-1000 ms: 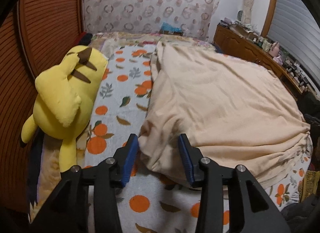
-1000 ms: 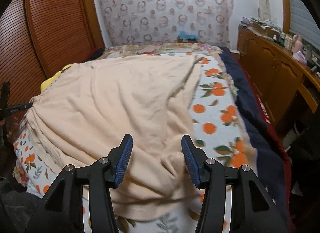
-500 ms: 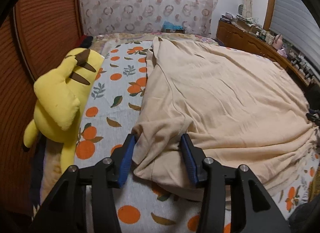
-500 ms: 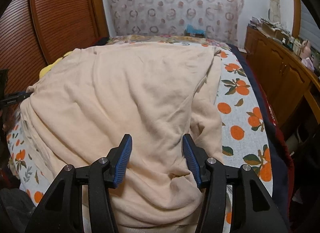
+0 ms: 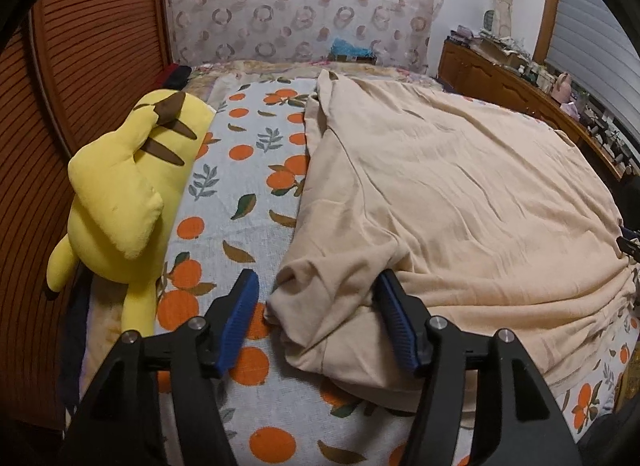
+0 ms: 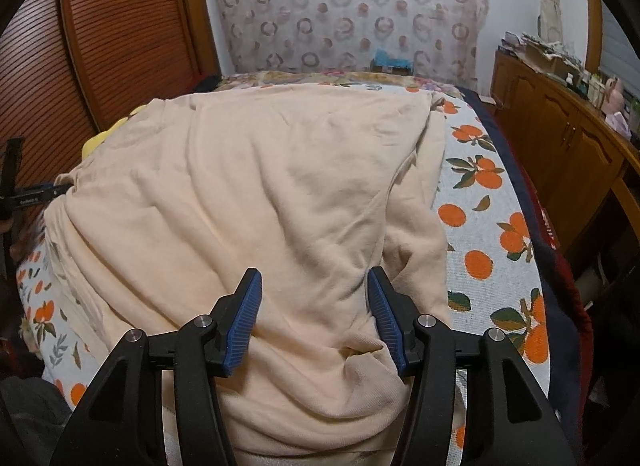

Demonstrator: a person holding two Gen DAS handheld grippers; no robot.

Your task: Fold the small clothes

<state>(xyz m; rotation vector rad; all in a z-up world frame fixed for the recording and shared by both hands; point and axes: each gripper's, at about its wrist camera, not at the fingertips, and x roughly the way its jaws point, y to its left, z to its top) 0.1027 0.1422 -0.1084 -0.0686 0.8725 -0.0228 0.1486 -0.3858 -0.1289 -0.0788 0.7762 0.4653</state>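
Covering the orange-print bed (image 5: pixel 256 201), the beige garment (image 5: pixel 460 193) sits between both spread-open grippers, left gripper (image 5: pixel 316 320) and right gripper (image 6: pixel 314 316).

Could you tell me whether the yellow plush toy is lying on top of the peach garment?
No, the yellow plush toy lies beside the peach garment.

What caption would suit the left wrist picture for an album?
Open left gripper straddles a sleeve of the beige shirt on an orange-print bedsheet, yellow Pikachu plush alongside.

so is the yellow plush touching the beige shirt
Apart: the left wrist view shows a strip of orange-print bedsheet between the yellow plush and the beige shirt.
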